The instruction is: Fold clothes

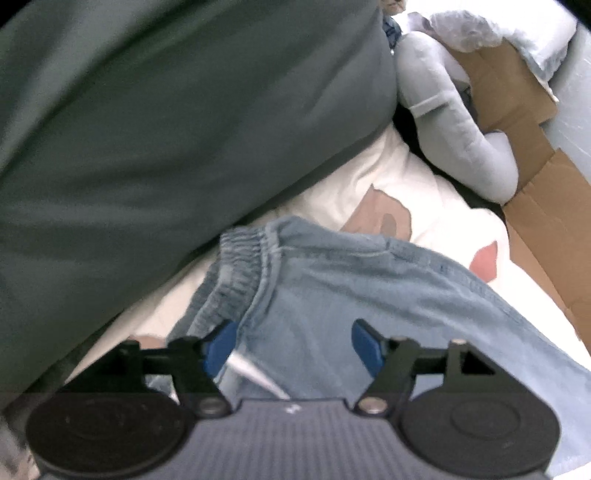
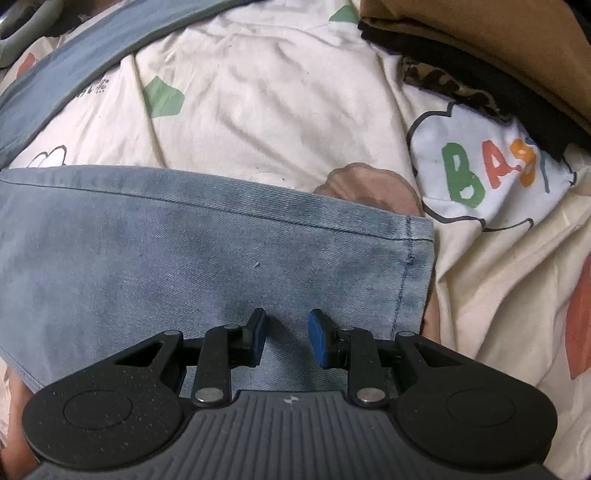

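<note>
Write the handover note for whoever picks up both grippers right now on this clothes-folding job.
Left gripper: open, fingers wide apart above the waistband end of the denim trousers, gripping nothing.
Right gripper: fingers partly apart over the trouser leg near its hem, pointing steeply down; no cloth visibly pinched between them.
The trousers lie on the printed bedsheet; another strip of denim crosses the sheet further back. A dark green cloth lies beside the waistband.
Done: a leg appears laid flat.
Left: finish folding the trousers, then the other clothes.

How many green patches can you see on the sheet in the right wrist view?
2: one green patch left of centre, above the jeans; another green patch at the top edge. The jeans may hide more.
</note>
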